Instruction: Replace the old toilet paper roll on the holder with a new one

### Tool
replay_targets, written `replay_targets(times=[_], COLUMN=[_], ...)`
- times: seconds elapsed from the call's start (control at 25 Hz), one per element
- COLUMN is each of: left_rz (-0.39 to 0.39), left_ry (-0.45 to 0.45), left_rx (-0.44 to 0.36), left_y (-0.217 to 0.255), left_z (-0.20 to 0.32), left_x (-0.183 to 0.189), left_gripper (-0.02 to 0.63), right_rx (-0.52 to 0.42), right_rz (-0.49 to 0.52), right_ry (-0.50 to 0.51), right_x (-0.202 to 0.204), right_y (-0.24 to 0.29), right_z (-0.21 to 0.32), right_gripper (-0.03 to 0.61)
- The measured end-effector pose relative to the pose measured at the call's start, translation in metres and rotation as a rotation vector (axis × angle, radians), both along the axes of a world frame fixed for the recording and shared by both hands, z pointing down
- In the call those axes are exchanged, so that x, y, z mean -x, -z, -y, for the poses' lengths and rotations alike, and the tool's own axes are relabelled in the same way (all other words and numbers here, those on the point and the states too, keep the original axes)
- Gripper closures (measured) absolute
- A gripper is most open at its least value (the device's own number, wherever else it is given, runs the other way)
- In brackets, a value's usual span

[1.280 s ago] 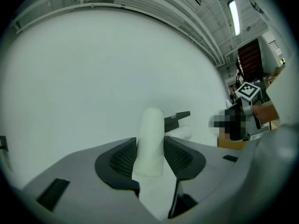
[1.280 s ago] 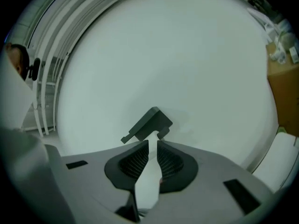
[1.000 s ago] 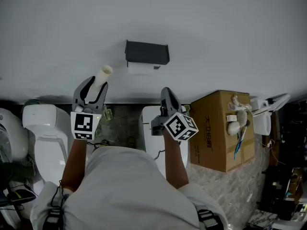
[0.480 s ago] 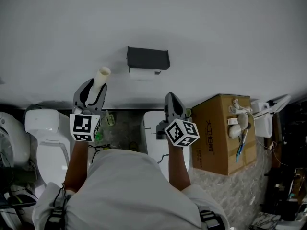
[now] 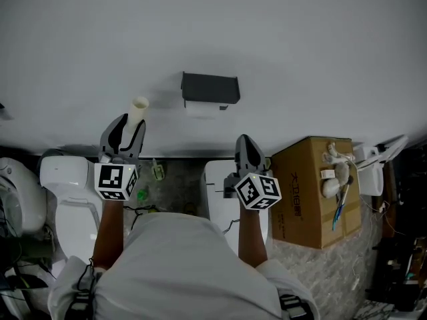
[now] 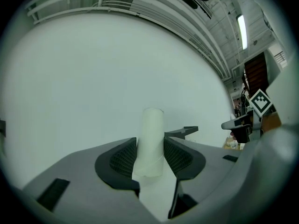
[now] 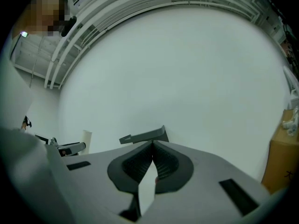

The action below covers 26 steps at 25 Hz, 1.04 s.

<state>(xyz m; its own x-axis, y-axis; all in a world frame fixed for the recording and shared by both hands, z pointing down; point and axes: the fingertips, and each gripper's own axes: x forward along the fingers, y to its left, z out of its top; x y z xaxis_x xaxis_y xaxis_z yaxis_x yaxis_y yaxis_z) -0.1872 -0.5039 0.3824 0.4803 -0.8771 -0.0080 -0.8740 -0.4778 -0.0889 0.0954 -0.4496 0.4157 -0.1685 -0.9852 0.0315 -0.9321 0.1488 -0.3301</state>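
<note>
My left gripper [image 5: 127,122] is shut on a pale, bare cardboard tube [image 5: 138,109] that sticks out past its fingertips toward the white wall. In the left gripper view the tube [image 6: 150,141] stands upright between the ribbed pads. The dark toilet paper holder [image 5: 210,89] hangs on the wall up and to the right of the tube, with a white strip under it. The holder's edge [image 6: 184,130] also shows beyond the jaws. My right gripper [image 5: 245,142] is below the holder, shut with nothing in it [image 7: 152,146], and the holder [image 7: 145,136] lies just past its tips.
Two white toilets [image 5: 67,179] [image 5: 217,185] stand against the wall below the grippers. A cardboard box [image 5: 320,192] with white fittings on top is at the right. Cables and clutter lie along the right edge.
The left gripper has risen a little with the tube, closer to the holder's height. The right gripper has rolled, turning its marker cube, and stayed about where it was.
</note>
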Motion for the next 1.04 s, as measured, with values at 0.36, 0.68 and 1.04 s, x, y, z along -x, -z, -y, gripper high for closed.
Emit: replay_targets(times=[0.36, 0.68, 1.04], left_rz=[-0.007, -0.013, -0.019], left_ry=[0.027, 0.038, 0.04], left_rx=[-0.028, -0.023, -0.026], left_y=[0.01, 0.008, 0.005], left_z=[-0.003, -0.001, 0.003], left_x=[0.012, 0.014, 0.015], left_gripper=[0.411, 0.411, 0.413], right_rx=[-0.016, -0.022, -0.029], right_rz=[-0.051, -0.111, -0.092], right_ry=[0.009, 0.011, 0.012], right_x=[0.006, 0.007, 0.005], right_y=[0.007, 0.007, 0.004], right_z=[-0.004, 0.0, 0.003], right_gripper=[0.588, 0.588, 0.588])
